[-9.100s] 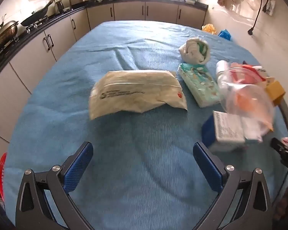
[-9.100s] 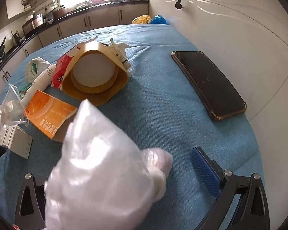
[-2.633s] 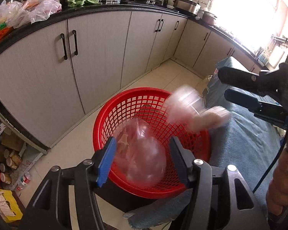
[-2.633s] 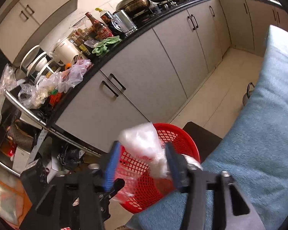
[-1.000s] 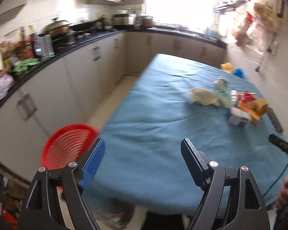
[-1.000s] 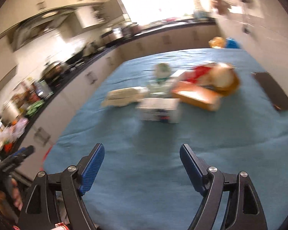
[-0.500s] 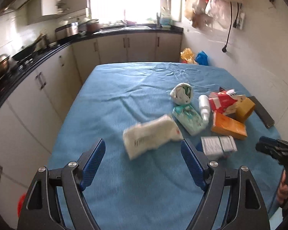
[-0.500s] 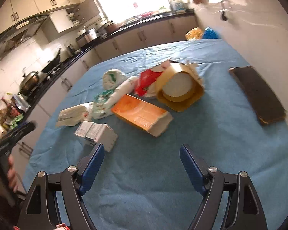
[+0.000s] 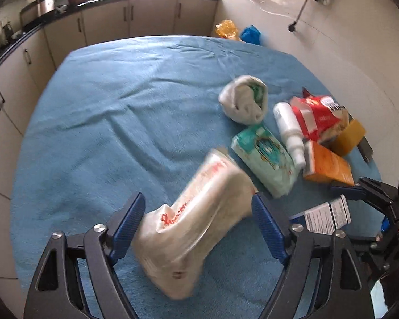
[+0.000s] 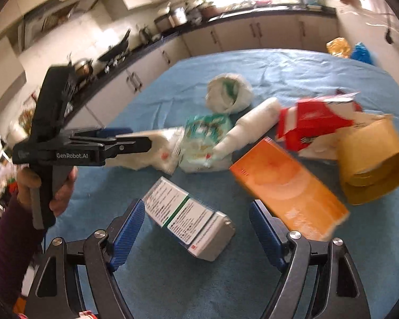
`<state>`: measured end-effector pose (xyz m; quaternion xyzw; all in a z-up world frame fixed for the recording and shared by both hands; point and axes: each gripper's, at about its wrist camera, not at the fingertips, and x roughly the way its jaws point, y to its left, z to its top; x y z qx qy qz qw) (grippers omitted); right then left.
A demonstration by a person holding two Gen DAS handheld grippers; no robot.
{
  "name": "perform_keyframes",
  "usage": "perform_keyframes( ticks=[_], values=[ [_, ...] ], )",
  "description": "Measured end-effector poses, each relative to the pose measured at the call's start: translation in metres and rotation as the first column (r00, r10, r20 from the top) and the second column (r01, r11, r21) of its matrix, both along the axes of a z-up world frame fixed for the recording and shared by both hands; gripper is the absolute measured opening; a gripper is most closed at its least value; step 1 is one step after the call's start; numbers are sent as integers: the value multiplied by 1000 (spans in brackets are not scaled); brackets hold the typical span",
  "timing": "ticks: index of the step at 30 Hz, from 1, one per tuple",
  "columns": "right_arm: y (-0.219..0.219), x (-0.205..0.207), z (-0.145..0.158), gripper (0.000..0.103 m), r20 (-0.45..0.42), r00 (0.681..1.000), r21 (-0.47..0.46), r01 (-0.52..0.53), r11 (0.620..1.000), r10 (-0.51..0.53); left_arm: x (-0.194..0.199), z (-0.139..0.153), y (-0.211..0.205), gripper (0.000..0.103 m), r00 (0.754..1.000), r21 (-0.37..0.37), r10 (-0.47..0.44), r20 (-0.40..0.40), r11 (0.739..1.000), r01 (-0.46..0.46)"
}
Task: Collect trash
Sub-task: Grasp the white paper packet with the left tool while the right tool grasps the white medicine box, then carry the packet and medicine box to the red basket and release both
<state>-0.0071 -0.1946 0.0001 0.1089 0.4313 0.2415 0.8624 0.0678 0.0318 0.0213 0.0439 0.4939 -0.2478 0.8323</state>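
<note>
Left tongs point(image 9: 198, 227) spread wide around a white bag point(image 9: 196, 228), blurred; contact with the pads cannot be judged. Bag lies on the blue counter point(image 9: 106, 122). Beside it: green pack point(image 9: 263, 156), white bottle point(image 9: 288, 130), orange box point(image 9: 328, 164), red carton point(image 9: 316, 113). Right tongs point(image 10: 195, 230) likewise released, straddling a white printed box point(image 10: 188, 222) without touching it; yellow tub point(image 10: 372, 159) at far right.

Left gripper point(image 9: 198, 223) spread wide; right gripper point(image 10: 196, 223) likewise.

"GenRobot.AI" on the left tongs point(image 10: 135, 142)
</note>
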Motion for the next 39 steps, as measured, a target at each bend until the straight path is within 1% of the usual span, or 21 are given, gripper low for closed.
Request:
perform_keyframes(
  ticks=[1, 2, 3, 5, 7, 9, 11, 12, 13, 14, 18, 19, 20, 21, 22, 24, 29, 32, 35, 39],
  values=[
    [5, -2, -2, 83, -12, 1000, -1, -24, 1000, 24, -2, -1, 0, 58, 1000, -2, -7, -12, 1000, 7],
    [9, -5, -3, 82, -23, 999, 6, -46, 999, 46, -6, -3, 0, 40, 999, 0, -17, -31, 1000, 17],
    [13, -8, -4, 79, -39, 997, 19, -71, 997, 72, -11, -5, -1, 39, 998, -4, -33, -52, 999, 33],
    [21, -15, -5, 77, -58, 991, 39, -122, 992, 124, -19, -3, -2, 39, 999, -4, -36, -38, 999, 36],
    [28, -21, -4, 77, -44, 990, 5, -137, 991, 137, -23, -2, 0, 41, 999, -12, -25, -30, 1000, 25],
    [36, -26, -1, 78, -7, 992, -59, -128, 990, 128, -22, -2, 2, 44, 1000, -42, 2, -29, 999, -4],
    [42, -28, 1, 81, 27, 994, -117, -104, 988, 108, -17, -4, 2, 47, 999, -53, 23, -42, 998, -25],
    [45, -28, 2, 82, 42, 994, -136, -94, 986, 101, -16, -7, 2, 47, 998, -54, 30, -48, 998, -33],
    [48, -26, 2, 83, 53, 994, -148, -87, 985, 96, -16, -7, 1, 48, 999, -62, 37, -37, 997, -39],
    [50, -25, 2, 83, 63, 994, -160, -80, 984, 91, -15, -7, 0, 50, 999, -61, 38, -36, 997, -40],
    [59, -20, -2, 83, 94, 992, -216, -60, 975, 82, -20, -7, -3, 50, 999, -55, 45, -27, 997, -46],
    [60, -20, -3, 79, 92, 993, -216, -57, 975, 79, -21, -7, -4, 48, 999, -51, 46, -26, 998, -47],
    [56, -18, -3, 76, 89, 993, -210, -59, 976, 79, -24, -7, -5, 39, 998, -43, 52, -25, 998, -53],
    [55, -17, -4, 66, 86, 993, -202, -60, 977, 79, -26, -6, -5, 37, 998, -43, 55, -30, 997, -57],
    [56, -18, -4, 53, 81, 994, -195, -62, 979, 79, -28, -6, -5, 36, 998, -43, 63, -31, 997, -64],
    [58, -20, -6, 41, 65, 995, -182, -65, 981, 78, -33, -3, -2, 34, 995, -54, 92, -26, 994, -93],
    [50, -30, -4, 40, 46, 998, -109, -42, 993, 47, -58, 19, 17, 33, 988, -90, 157, 13, 984, -155],
    [45, -40, 2, 40, 47, 999, -78, -18, 997, 21, -79, 34, 29, 33, 980, -86, 190, 51, 979, -186],
    [41, -52, 7, 40, 47, 999, -54, 0, 999, 2, -112, 53, 48, 33, 963, -69, 240, 122, 970, -233],
    [41, -67, 15, 40, 58, 998, -39, 8, 999, -6, -149, 68, 73, 33, 938, -77, 303, 170, 953, -293]
  ],
)
